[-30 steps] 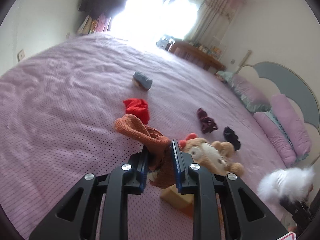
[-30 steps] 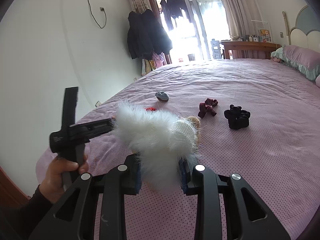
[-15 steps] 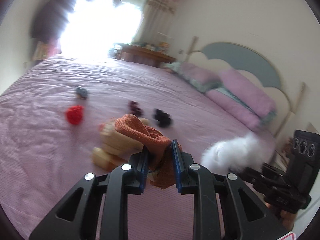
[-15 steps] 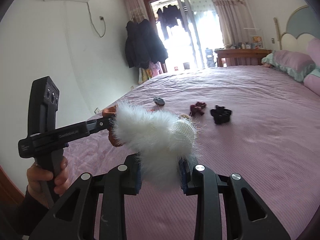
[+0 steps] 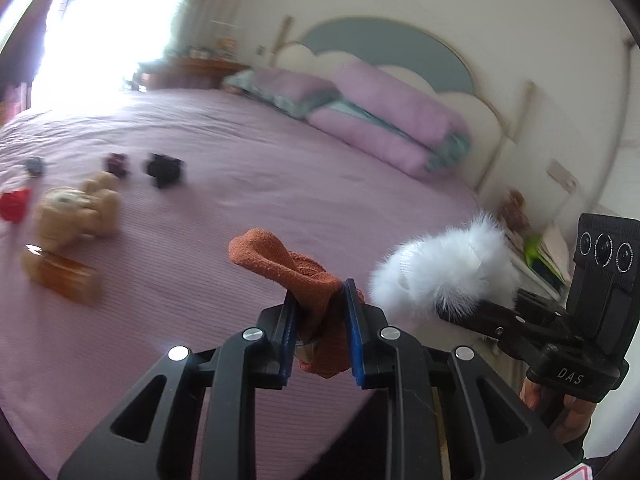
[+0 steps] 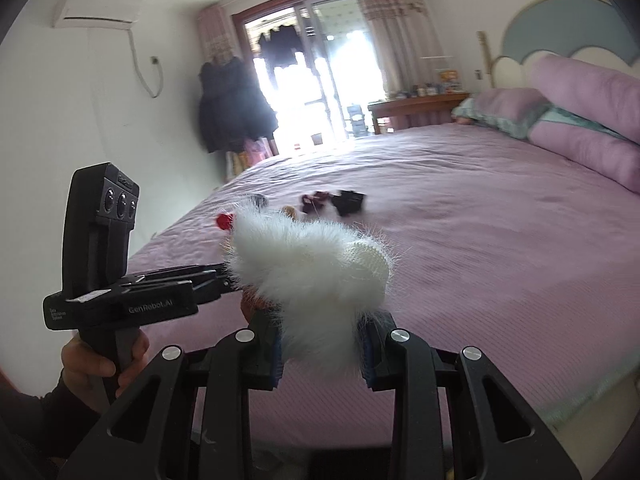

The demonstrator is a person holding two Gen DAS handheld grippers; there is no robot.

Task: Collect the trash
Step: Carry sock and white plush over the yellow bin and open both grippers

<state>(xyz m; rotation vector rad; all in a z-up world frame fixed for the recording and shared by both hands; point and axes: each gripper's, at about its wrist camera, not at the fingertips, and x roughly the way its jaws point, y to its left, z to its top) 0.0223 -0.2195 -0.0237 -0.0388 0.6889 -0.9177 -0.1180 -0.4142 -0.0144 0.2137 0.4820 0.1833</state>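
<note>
1. Left gripper (image 5: 320,298): black frame, blue pads, jaws clamped on the orange sock (image 5: 296,276).
2. Orange sock: terry-knit, soft, tube-shaped. Its long axis runs from below the jaws up between them, and the rounded free end bends forward and to the left of the jaws, over the bed (image 5: 240,184).
3. Right gripper (image 6: 320,344): same build, jaws clamped on the white fluffy item (image 6: 308,264).
4. White fluffy item: long-haired fur around a ribbed cream knit patch. It bulges above the jaws, its long axis lying crosswise to them, with a tuft hanging down between the pads.
5. Bed: pink dotted cover, flat and lightly creased, ahead of both pairs of jaws.
6. Plush bear (image 5: 76,212): tan, blurred, far left of the left jaws.
7. Dark cloth pieces (image 5: 164,168): black and maroon, crumpled, lying beyond the bear.
</note>
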